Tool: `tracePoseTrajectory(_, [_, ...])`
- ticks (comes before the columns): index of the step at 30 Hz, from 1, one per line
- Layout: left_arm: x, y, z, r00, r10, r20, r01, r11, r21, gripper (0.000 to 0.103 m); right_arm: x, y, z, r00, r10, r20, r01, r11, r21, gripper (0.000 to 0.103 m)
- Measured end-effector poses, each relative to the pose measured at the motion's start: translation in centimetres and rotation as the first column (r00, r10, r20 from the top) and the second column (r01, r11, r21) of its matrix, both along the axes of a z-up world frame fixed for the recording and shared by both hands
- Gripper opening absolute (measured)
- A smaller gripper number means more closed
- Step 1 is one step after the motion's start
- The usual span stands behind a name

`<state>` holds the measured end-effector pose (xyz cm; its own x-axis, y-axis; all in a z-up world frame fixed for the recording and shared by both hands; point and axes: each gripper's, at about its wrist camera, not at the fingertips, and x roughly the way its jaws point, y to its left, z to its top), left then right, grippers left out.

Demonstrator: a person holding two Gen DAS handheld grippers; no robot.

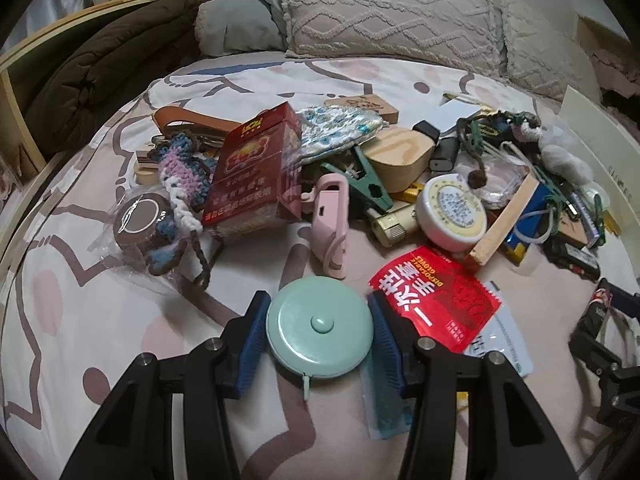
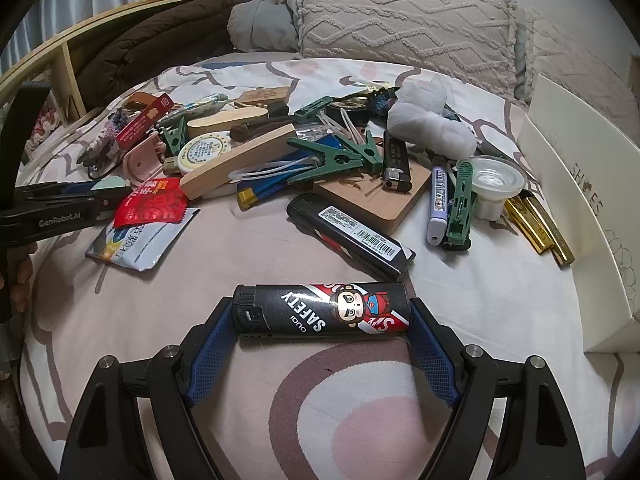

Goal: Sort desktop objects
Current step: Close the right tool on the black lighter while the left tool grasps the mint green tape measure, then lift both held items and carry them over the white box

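Mint tape measure between left tool pads

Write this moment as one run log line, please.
left gripper: shut on tape measure | right gripper: shut on lighter

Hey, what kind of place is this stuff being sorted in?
Most likely a bedroom, on a bed: the clutter lies on a patterned bedsheet, with a textured pillow and a brown quilt behind it.

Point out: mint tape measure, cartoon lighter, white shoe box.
mint tape measure (image 1: 320, 326), left wrist view, centre button.
cartoon lighter (image 2: 322, 311), right wrist view, printed body.
white shoe box (image 2: 580, 200), right wrist view, side wall.
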<state>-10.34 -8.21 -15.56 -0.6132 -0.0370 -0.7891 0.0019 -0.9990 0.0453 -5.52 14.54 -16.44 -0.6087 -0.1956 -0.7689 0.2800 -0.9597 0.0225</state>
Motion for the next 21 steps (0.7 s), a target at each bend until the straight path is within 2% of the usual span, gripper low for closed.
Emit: tracePoseTrajectory(21, [1.8, 1.9, 2.8, 0.994, -0.062, -0.085, 0.067, 0.996, 0.055, 0.050, 0.6, 1.0, 2.0, 0.999, -0.019, -0.048, 0.017, 0.999, -0.032, 0.084])
